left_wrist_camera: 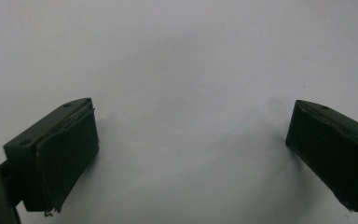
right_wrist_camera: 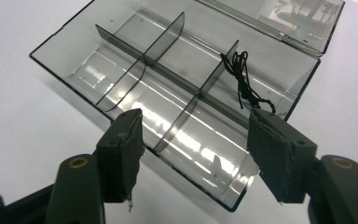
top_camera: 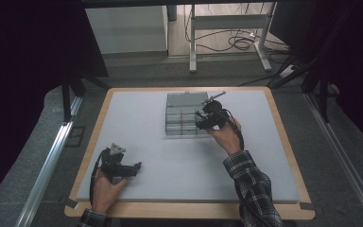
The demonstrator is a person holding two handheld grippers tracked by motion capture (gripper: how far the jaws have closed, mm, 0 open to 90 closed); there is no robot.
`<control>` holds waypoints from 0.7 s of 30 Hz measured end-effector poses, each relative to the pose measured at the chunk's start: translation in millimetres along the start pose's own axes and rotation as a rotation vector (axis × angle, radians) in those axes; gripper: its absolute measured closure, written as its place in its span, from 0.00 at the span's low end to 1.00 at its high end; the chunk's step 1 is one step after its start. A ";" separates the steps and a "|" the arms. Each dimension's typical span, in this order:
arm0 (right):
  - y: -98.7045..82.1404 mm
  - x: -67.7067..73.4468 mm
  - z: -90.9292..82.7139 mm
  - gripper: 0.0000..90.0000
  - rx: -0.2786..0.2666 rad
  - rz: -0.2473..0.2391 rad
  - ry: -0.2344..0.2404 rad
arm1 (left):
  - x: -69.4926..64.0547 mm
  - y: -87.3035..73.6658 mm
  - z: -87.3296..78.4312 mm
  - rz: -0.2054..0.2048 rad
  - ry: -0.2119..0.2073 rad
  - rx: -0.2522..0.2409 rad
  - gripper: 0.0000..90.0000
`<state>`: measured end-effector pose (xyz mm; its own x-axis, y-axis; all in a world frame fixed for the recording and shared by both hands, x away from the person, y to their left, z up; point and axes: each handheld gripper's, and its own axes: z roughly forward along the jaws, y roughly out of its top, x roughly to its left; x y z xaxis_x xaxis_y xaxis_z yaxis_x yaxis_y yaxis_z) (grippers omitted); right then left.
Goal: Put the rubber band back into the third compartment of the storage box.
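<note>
Pads [right_wrist_camera: 127, 154] of the right gripper [right_wrist_camera: 196, 149] stand apart, released, nothing between them; they hang just over the near rim of the box [right_wrist_camera: 121, 51], which spreads toward the upper frame, long axis slanting from upper left to lower right. A black thread [right_wrist_camera: 242, 81] lies in the compartment at upper right, nearest the right-hand pad. The box is smoky clear plastic, lid open, dividers upright. In the high view the left gripper [top_camera: 138, 165], also open and empty, rests on the mat [top_camera: 137, 123] at lower left, well apart.
</note>
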<state>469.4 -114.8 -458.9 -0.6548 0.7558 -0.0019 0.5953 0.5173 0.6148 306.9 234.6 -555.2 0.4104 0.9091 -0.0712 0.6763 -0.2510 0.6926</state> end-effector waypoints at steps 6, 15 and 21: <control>-2.4 5.6 -5.7 0.36 -0.010 -0.017 0.008 | 0.0 0.0 0.0 0.000 0.000 0.000 0.02; -9.9 12.4 -14.2 0.30 -0.030 -0.032 0.026 | 0.1 0.1 0.0 0.001 0.001 0.000 0.02; -15.3 14.0 -18.2 0.28 -0.037 -0.024 0.034 | 0.1 0.1 0.0 0.000 0.001 -0.001 0.02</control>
<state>442.7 -119.5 -453.9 -0.6845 0.7290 0.0094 0.5622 0.5197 0.6433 307.0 234.6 -555.2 0.4100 0.9093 -0.0708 0.6758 -0.2507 0.6932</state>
